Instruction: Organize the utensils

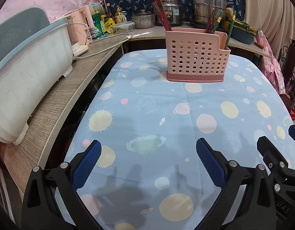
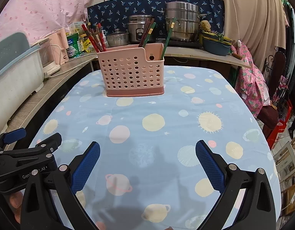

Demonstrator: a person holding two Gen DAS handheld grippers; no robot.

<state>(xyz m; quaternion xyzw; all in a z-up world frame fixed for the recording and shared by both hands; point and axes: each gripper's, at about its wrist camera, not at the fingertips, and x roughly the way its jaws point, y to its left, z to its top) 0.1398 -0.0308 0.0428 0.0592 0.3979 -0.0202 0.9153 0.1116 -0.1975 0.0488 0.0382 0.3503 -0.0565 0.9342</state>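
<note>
A pink perforated utensil holder (image 1: pixel 197 57) stands upright at the far end of the table; it also shows in the right wrist view (image 2: pixel 131 72). Red-brown chopsticks (image 1: pixel 161 13) lean in its left compartment, red and green chopsticks (image 1: pixel 214 22) in the middle, and one green chopstick (image 1: pixel 230 29) at the right end. My left gripper (image 1: pixel 148 146) is open and empty above the near table edge. My right gripper (image 2: pixel 147 147) is open and empty beside it, and part of it shows at the right of the left wrist view (image 1: pixel 272 157).
The table has a blue planet-print cloth (image 2: pixel 153 122). A wooden counter (image 1: pixel 70 88) runs along the left with a white dish tub (image 1: pixel 28 76) and a kettle. Pots (image 2: pixel 182 25) and a rice cooker (image 2: pixel 137 28) stand on the back counter.
</note>
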